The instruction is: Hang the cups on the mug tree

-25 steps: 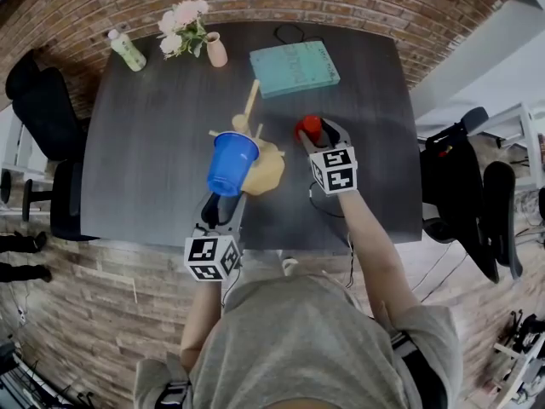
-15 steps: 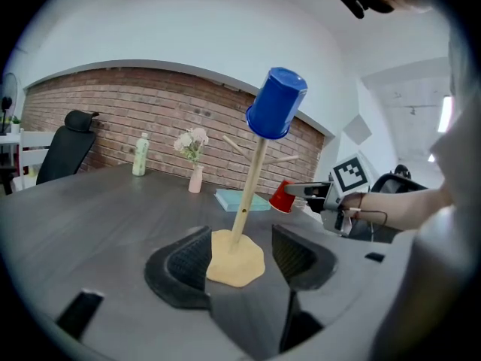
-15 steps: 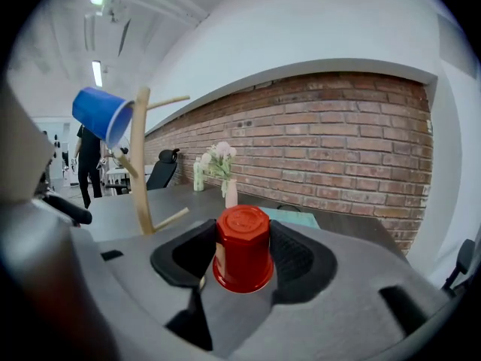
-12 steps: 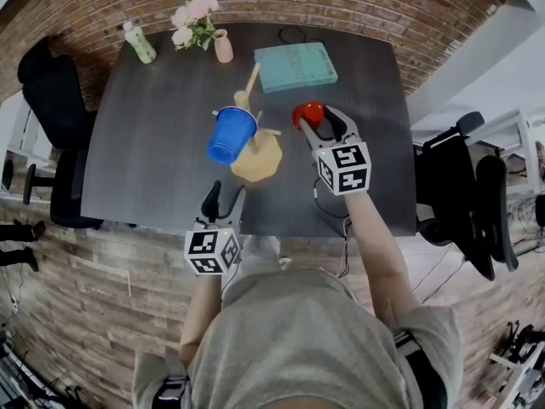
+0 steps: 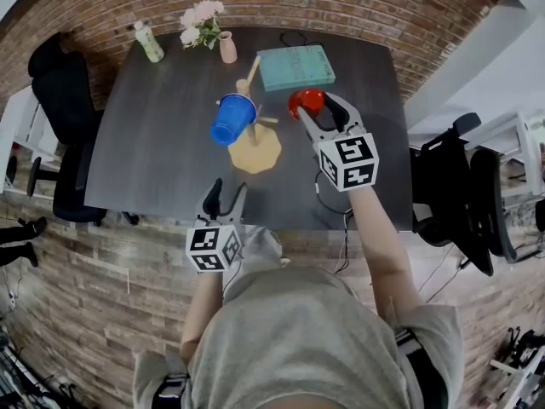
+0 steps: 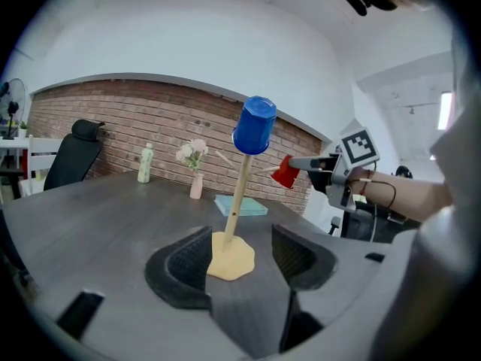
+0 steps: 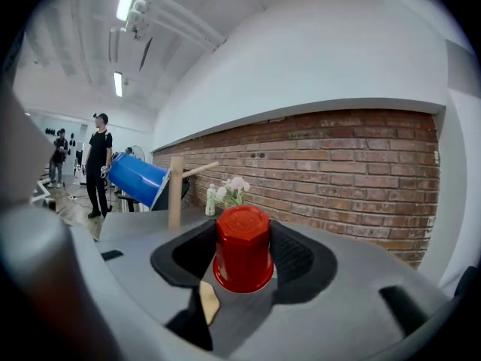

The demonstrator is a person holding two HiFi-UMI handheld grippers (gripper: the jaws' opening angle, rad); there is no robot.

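Observation:
A wooden mug tree (image 5: 254, 150) stands mid-table, and a blue cup (image 5: 232, 118) hangs tilted on one of its pegs. In the left gripper view the blue cup (image 6: 254, 125) sits atop the tree's pole (image 6: 240, 194). My left gripper (image 5: 220, 201) is open and empty near the table's front edge, well back from the tree. To the right of the tree, my right gripper (image 5: 317, 109) is shut on a red cup (image 5: 306, 102) held in the air. The right gripper view has the red cup (image 7: 242, 248) bottom-up between the pads, with the blue cup (image 7: 137, 180) at left.
A teal book (image 5: 295, 66) lies at the back of the table, with a vase of flowers (image 5: 226, 48) and a bottle (image 5: 149, 41) at the back left. Black chairs stand at the left (image 5: 60, 83) and right (image 5: 460, 169). People (image 7: 98, 164) stand far off.
My left gripper has drawn back toward the front edge, away from the blue cup, which stays on the tree. The right gripper has carried the red cup slightly farther from me.

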